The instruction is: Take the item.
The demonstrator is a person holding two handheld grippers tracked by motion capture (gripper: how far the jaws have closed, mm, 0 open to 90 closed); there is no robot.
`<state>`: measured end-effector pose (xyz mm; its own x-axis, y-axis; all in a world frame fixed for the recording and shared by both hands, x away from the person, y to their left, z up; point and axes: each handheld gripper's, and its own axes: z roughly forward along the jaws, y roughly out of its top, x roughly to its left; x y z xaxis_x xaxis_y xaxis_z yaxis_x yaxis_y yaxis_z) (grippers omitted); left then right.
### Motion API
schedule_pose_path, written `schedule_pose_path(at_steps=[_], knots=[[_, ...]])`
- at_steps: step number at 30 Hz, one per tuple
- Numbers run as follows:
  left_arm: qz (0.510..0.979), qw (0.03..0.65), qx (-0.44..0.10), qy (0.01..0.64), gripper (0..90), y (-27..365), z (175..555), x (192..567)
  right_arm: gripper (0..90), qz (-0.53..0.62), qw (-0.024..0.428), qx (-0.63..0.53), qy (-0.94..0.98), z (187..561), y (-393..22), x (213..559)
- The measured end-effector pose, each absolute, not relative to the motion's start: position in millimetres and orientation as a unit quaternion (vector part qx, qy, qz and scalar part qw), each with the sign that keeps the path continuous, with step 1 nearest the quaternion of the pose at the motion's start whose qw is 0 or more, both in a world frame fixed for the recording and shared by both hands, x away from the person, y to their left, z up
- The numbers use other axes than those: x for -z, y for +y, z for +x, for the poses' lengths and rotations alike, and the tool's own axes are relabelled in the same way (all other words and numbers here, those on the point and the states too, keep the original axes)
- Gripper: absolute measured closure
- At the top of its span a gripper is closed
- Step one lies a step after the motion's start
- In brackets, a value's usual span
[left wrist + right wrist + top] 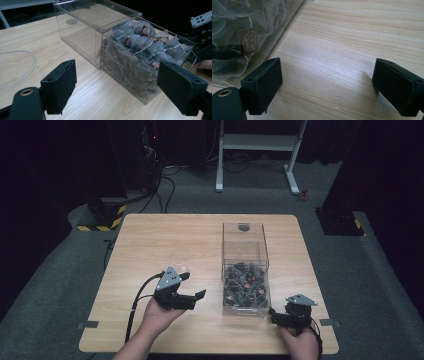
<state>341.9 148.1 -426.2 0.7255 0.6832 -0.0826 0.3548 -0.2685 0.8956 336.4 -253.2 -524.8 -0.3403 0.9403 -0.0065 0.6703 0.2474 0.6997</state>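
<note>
The clear box (245, 270) stands on the tabletop (150, 245), right of the middle, and its near end comes close to the near edge. This near compartment is full of tea bags (140, 50); the far compartment looks empty. The left gripper (192, 287) is held above the wood just left of the box, with its jaws wide apart and nothing between them. The right gripper (274, 316) sits low near the near right corner of the box, also wide open and empty; its own view shows bare wood between the pads (263, 83).

I think the main risk is the thin, smooth wall: a pad can slip on it, or push the light box sideways instead of gripping it. A hard squeeze may also bend the wall. A clear ring-shaped thing (17, 67), perhaps a lid or cup, lies near the left gripper and could be knocked.
</note>
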Motion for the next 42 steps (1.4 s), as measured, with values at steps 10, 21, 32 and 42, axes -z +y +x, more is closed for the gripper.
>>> schedule_pose_path(at_steps=[10,21,32,42], knots=[[0.781,0.512,-0.149,0.326,17.9,137.3,345.9,425.7,9.1,0.530,0.219,-0.308,0.759,336.4,-253.2,524.8],[0.785,0.512,-0.146,0.317,17.8,121.8,349.8,424.0,9.1,0.529,0.219,-0.308,0.760,336.5,-253.2,524.8],[0.789,0.511,-0.138,0.311,17.8,107.8,354.2,425.7,9.1,0.528,0.218,-0.308,0.760,336.4,-253.1,524.7],[0.794,0.511,-0.134,0.303,17.8,93.6,357.8,426.1,9.1,0.528,0.218,-0.309,0.761,336.4,-253.1,524.7]])
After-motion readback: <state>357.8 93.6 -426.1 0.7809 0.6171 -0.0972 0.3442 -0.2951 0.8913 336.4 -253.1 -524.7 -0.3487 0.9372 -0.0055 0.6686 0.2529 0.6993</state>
